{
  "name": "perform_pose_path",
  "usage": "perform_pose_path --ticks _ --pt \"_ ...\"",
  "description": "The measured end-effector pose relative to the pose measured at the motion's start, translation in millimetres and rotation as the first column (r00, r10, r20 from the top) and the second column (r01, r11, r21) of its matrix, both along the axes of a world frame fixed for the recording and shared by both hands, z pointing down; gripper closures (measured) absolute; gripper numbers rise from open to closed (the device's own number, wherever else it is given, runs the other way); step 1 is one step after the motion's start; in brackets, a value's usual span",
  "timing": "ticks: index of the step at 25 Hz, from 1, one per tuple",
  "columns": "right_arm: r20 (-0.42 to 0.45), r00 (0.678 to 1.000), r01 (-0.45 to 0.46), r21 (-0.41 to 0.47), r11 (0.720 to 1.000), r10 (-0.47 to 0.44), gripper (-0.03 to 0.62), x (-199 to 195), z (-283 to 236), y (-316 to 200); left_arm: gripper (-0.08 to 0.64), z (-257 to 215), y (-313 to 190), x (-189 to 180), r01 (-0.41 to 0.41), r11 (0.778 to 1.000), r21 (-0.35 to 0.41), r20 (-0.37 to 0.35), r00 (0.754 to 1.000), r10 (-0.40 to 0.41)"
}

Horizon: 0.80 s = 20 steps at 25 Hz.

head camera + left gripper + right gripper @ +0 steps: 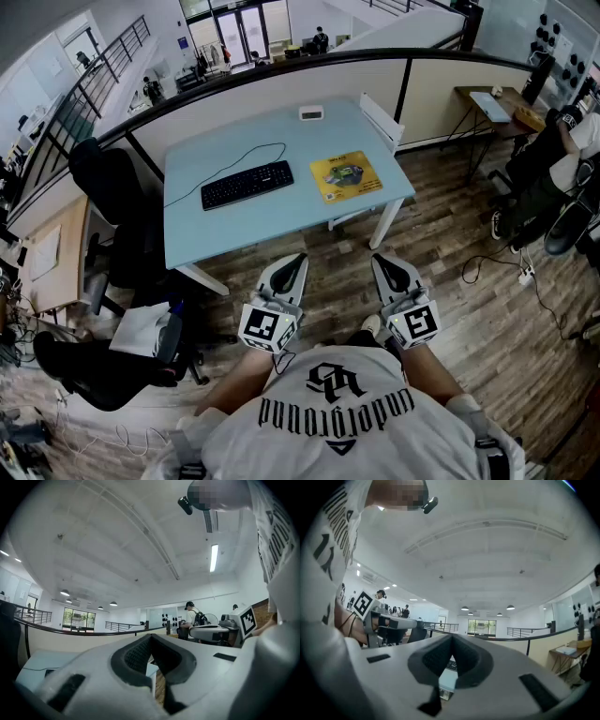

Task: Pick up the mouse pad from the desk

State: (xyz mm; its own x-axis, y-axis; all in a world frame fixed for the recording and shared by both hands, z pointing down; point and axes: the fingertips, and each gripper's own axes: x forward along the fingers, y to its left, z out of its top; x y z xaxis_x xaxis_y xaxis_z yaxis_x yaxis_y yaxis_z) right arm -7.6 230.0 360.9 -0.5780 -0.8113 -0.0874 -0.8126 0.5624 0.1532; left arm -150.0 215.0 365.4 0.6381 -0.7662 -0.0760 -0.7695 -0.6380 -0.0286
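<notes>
A yellow mouse pad (345, 176) lies flat on the right part of the light blue desk (211, 236), with a black keyboard (247, 184) to its left. Both grippers are held close to my body over the wooden floor, well short of the desk's front edge and pointing toward it. My left gripper (297, 259) has its jaws shut with nothing between them; its own view shows the tips (151, 637) meeting. My right gripper (381, 260) is likewise shut and empty, its tips (451, 639) closed together. A strip of the desk (444, 680) shows below the right jaws.
A small white device (311, 113) sits at the desk's back edge, in front of a beige partition (281, 89). A white chair (382, 122) stands behind the desk and black office chairs (111, 192) stand to the left. A seated person (562, 155) is at far right.
</notes>
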Motion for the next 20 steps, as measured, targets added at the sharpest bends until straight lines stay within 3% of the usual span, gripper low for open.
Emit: perform_pose_path --ticks 20 --pt "0.01 1.0 0.016 -0.001 1.0 -0.016 0.588 6 3 -16 0.552 1 -16 6 0.016 1.0 0.0 0.002 1.0 -0.016"
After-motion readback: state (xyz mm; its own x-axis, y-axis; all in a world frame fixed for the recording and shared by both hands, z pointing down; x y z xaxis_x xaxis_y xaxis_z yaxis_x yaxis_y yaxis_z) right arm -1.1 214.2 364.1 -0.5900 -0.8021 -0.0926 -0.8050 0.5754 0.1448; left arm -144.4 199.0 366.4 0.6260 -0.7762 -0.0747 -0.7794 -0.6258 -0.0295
